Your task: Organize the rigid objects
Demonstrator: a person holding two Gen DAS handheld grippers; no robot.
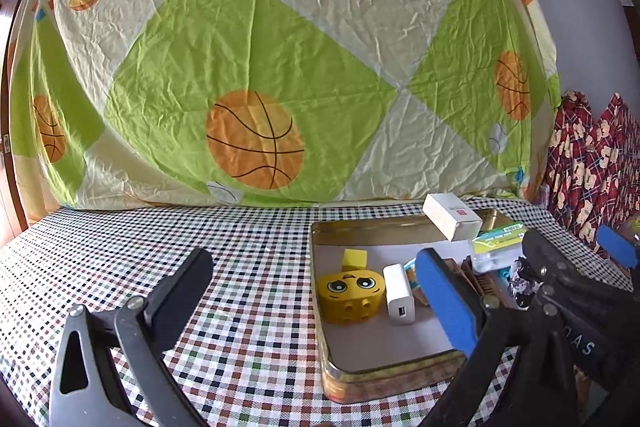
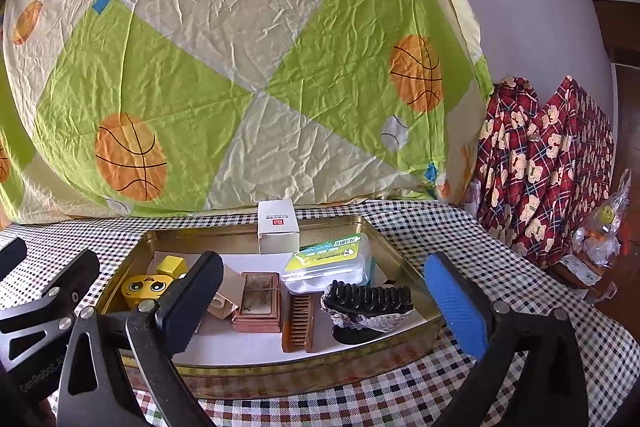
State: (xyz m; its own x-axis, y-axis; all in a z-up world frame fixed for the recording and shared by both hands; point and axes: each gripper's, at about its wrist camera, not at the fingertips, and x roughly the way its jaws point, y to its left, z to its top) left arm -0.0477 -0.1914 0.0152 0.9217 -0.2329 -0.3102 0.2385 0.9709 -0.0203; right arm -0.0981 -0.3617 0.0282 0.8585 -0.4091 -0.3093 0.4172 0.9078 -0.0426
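While both the left hand-held gripper [image 1: 320, 291] and right hand-held gripper [image 2: 324, 291] hang released and empty, the tin [image 2: 404, 259] at lower centre holds the comb [image 2: 368, 301], yellow block [image 2: 146, 289] and white box [image 2: 278, 227].

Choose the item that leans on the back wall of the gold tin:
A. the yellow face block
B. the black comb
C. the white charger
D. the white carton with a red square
D: the white carton stands against the far wall of the gold tin, behind everything else.

"GenRobot.AI" on left claw [image 2: 48, 291] body; other labels illegible.
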